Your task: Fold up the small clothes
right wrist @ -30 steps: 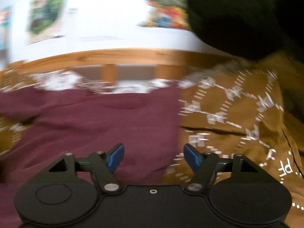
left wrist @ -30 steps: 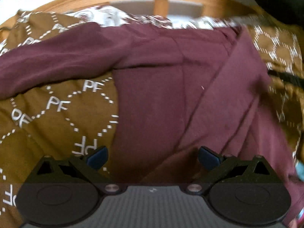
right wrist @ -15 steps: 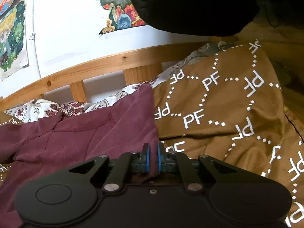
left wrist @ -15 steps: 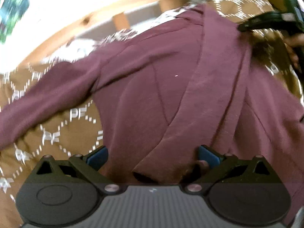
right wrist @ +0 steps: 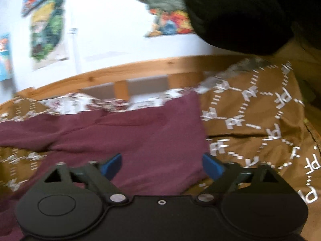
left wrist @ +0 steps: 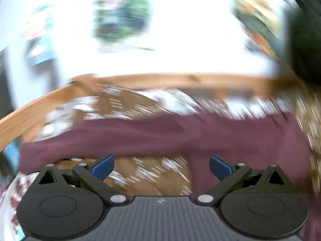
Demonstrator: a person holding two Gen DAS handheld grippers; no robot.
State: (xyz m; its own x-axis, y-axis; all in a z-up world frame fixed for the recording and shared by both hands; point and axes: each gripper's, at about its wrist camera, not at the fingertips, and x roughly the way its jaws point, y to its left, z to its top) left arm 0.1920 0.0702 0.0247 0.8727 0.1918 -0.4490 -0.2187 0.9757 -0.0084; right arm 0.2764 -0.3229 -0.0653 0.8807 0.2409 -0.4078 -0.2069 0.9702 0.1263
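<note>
Status: we have one maroon top (right wrist: 128,132) spread on the bed, over a brown bedspread (right wrist: 260,120) printed with white "PF" lettering. In the right wrist view its straight side edge runs from about 12 o'clock down toward 5 o'clock, and the body looks flat with a few creases. One long sleeve (left wrist: 84,138) lies stretched out toward 9 o'clock in the left wrist view, not yet brought in.

Right hand-held gripper (right wrist: 162,165): jaws are opening, spread wide, nothing pinched; cloth lies beneath and between them but the pads are off it. Left hand-held gripper (left wrist: 160,166): jaws wide apart, nothing between the pads, bedspread and the edge of the top under it. That view is heavily motion-blurred, so detail there is rough.

Progress, our read: early to middle. The top looks laid out and maybe one side edge is turned in, though we cannot confirm a finished fold. Left to do: bring the sleeve in, fold the body over, tidy into a compact stack.

Surface: soft bed, so it gives and wrinkles under any drag. A floral sheet (right wrist: 84,102) shows at the far edge, at 12 o'clock. Behind it a wooden bed rail (right wrist: 140,70) with slats, then a white wall with colourful posters (right wrist: 48,30). A dark rounded shape (right wrist: 236,14) sits at 1 o'clock; we cannot tell what it is.
</note>
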